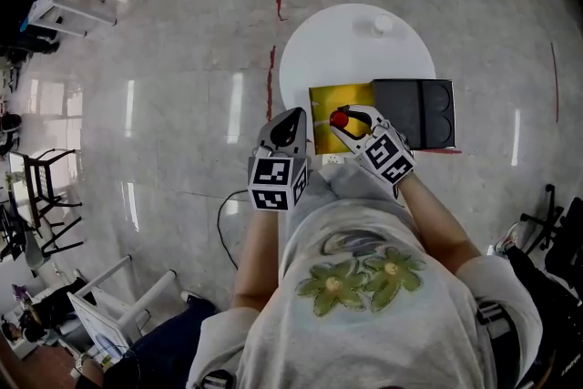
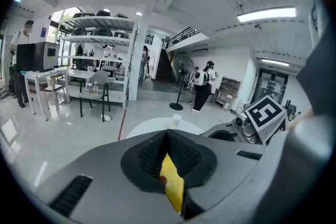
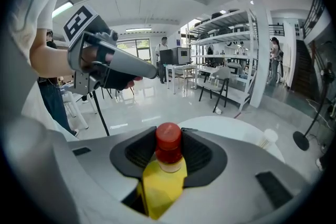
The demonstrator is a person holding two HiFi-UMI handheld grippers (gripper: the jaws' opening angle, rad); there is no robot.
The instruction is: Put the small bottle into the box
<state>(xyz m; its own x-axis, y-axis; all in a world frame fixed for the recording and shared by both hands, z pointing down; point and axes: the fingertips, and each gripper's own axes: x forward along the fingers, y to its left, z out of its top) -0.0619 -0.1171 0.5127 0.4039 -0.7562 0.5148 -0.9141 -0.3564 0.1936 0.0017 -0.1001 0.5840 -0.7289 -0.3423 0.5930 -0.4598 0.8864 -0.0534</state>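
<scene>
The small bottle [image 1: 340, 117], yellow with a red cap [image 3: 168, 140], stands upright between the pads of my right gripper [image 1: 350, 125], which is shut on its body. In the head view it hangs over the near part of the open yellow box [image 1: 321, 101] on the round white table [image 1: 355, 46]. The box's black lid [image 1: 419, 114] lies folded out to the right. My left gripper [image 1: 290, 121] hovers at the table's left edge beside the box, its jaws shut with nothing in them. A sliver of the yellow box [image 2: 173, 186] shows under its pads.
A paper cup [image 1: 382, 25] stands at the far side of the table. A red tape line [image 1: 271, 77] runs along the floor past the table's left. Chairs, shelving and standing people [image 2: 201, 86] fill the room behind. A cable [image 1: 223, 214] lies on the floor.
</scene>
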